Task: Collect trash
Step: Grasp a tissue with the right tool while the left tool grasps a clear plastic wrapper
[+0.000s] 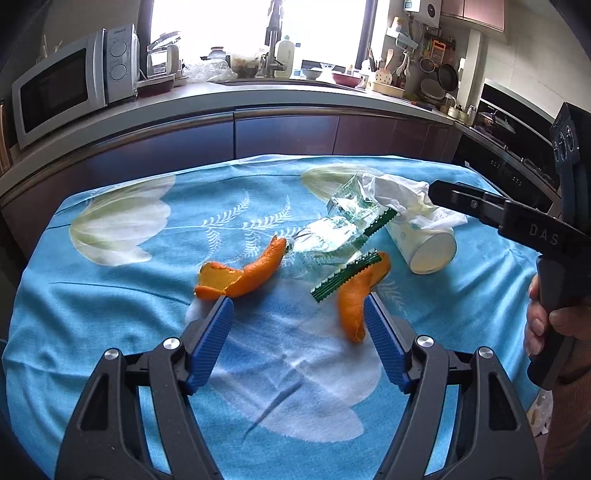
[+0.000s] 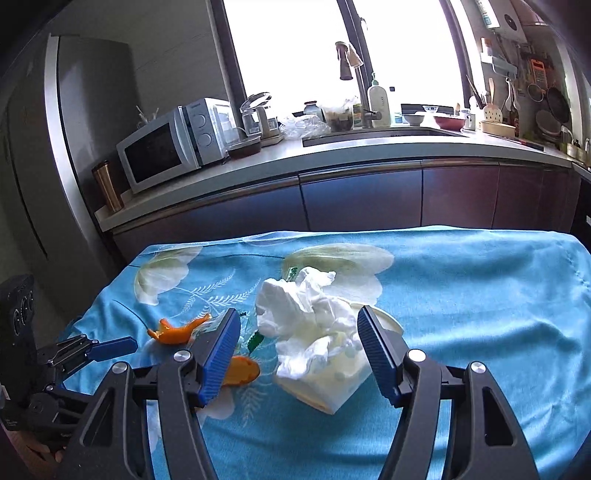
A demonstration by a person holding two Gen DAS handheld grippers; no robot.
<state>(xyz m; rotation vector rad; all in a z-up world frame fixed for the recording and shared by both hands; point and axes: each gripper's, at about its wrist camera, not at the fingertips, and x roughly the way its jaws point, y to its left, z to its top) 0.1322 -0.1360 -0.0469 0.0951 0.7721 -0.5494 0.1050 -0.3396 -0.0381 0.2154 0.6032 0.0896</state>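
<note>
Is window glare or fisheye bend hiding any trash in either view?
Left wrist: window blown out, counter bowed, peels sharp. Right wrist: same glare; tissue nearly washes into cup.

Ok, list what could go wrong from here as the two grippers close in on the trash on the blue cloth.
1. The crumpled tissue lies loosely on the tipped paper cup; if the open right gripper grabs only tissue, the cup may roll away.
2. The clear wrapper overlaps both orange peels; the open left gripper could drag it along or scatter it.
3. The soft tablecloth might get pinched with a peel.
</note>
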